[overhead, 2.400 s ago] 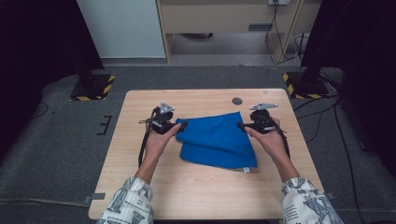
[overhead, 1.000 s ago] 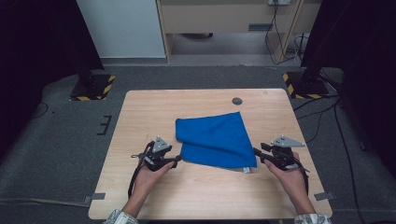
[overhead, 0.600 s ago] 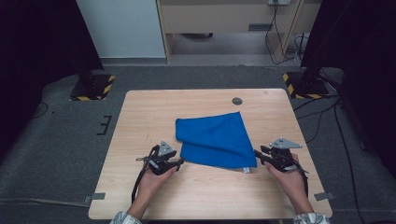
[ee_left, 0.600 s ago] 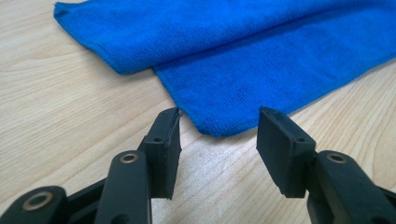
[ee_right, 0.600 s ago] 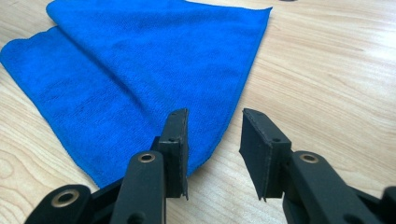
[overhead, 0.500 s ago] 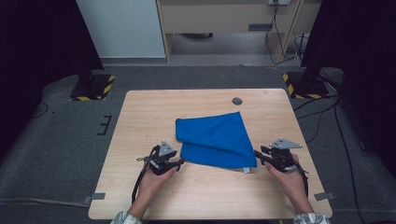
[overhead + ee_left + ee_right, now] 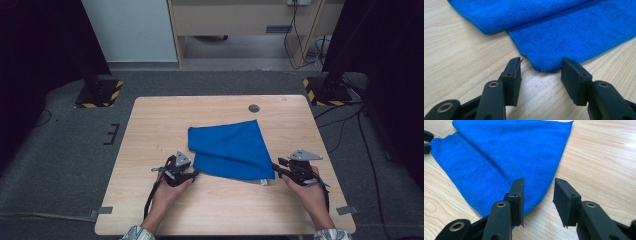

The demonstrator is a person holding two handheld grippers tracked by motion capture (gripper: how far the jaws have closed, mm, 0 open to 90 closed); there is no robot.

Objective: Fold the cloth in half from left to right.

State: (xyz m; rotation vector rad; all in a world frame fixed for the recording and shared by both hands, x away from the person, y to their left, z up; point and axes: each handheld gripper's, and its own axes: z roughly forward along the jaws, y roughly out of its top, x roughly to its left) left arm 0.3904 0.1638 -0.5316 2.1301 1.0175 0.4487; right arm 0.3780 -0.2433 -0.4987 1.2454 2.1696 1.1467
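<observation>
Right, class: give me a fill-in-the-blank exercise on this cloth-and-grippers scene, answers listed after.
1. The cloth on the table is coloured ____.
2. The left gripper has its jaws at a cloth ____.
3. The right gripper has its jaws standing ____, with nothing clamped.
4. The table top is made of ____.

Missing words: blue; corner; open; wood

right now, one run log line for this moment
cloth: folded, flat on table | left tool: open at near corner | right tool: open at near corner
</observation>
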